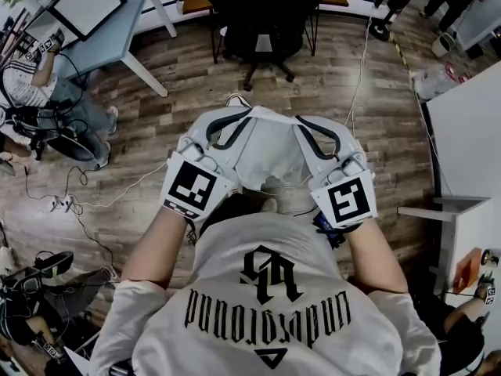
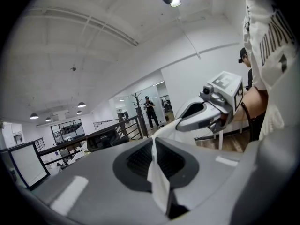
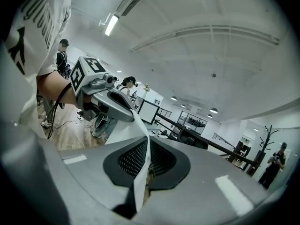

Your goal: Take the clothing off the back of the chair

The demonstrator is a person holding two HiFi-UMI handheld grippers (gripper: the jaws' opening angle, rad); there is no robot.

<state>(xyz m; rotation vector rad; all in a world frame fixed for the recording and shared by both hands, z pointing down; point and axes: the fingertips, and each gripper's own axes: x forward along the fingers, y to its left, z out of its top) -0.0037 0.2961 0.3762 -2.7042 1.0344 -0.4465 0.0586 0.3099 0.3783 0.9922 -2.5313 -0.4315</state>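
A white piece of clothing (image 1: 270, 159) hangs stretched between my two grippers, in front of my chest in the head view. My left gripper (image 1: 235, 125) is shut on its left edge and my right gripper (image 1: 307, 130) on its right edge. In the left gripper view, a fold of the white cloth (image 2: 159, 182) is pinched in the shut left gripper (image 2: 154, 144), with the right gripper (image 2: 206, 112) beyond it. The right gripper view shows the cloth (image 3: 139, 177) clamped in the shut right gripper (image 3: 147, 144). The black office chair (image 1: 262, 14) stands apart, farther ahead, its back bare.
A wooden floor (image 1: 180, 108) lies between me and the chair. At the far left stands a grey desk (image 1: 109, 30), with a seated person (image 1: 35, 77) beside it. A white table (image 1: 470, 131) fills the right edge. Cables (image 1: 78, 202) trail over the floor at left.
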